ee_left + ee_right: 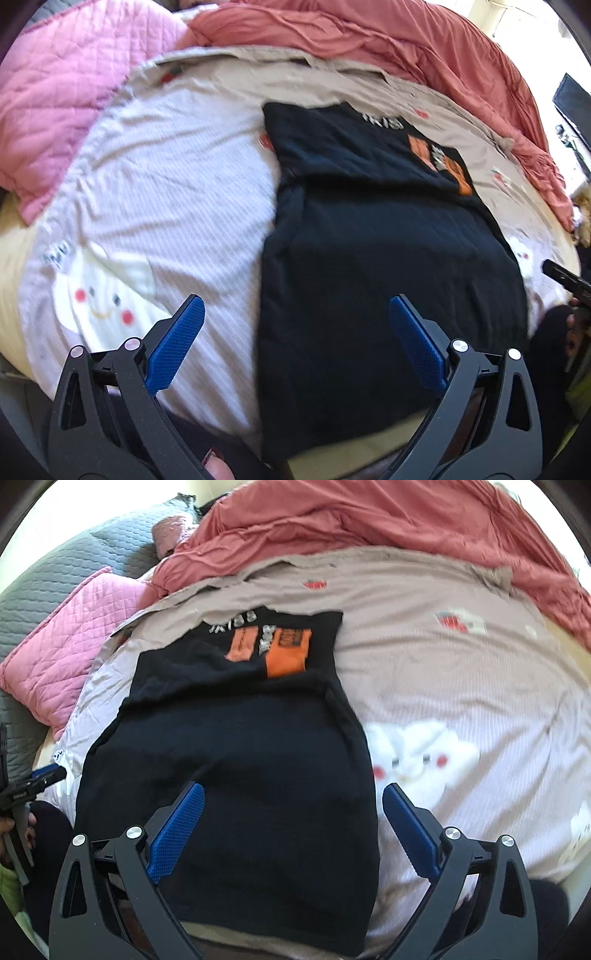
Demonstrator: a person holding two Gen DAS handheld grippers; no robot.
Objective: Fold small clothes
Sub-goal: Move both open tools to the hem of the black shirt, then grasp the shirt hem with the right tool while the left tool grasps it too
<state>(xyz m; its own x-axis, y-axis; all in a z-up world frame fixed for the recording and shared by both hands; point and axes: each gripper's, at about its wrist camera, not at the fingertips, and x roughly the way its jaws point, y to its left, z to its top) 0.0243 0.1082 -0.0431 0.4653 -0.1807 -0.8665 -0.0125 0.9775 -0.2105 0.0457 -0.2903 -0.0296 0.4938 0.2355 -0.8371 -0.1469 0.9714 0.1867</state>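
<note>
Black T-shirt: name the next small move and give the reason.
Probably lower both open grippers to the near hem of the black T-shirt and pinch it. It lies flat with sides seemingly folded in, and the left gripper and right gripper hold nothing.

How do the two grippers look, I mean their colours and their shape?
Both look alike. The left gripper and the right gripper have matte black angular frames with triangular cut-outs and silver round pivot bolts. Their fingers carry flat blue pads with fine dotted texture. No cables show.

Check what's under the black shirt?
The black shirt lies flat on a striped sheet with white cartoon faces. Whatever print or item sits directly beneath the shirt is covered. Both grippers are open, holding nothing.
</note>
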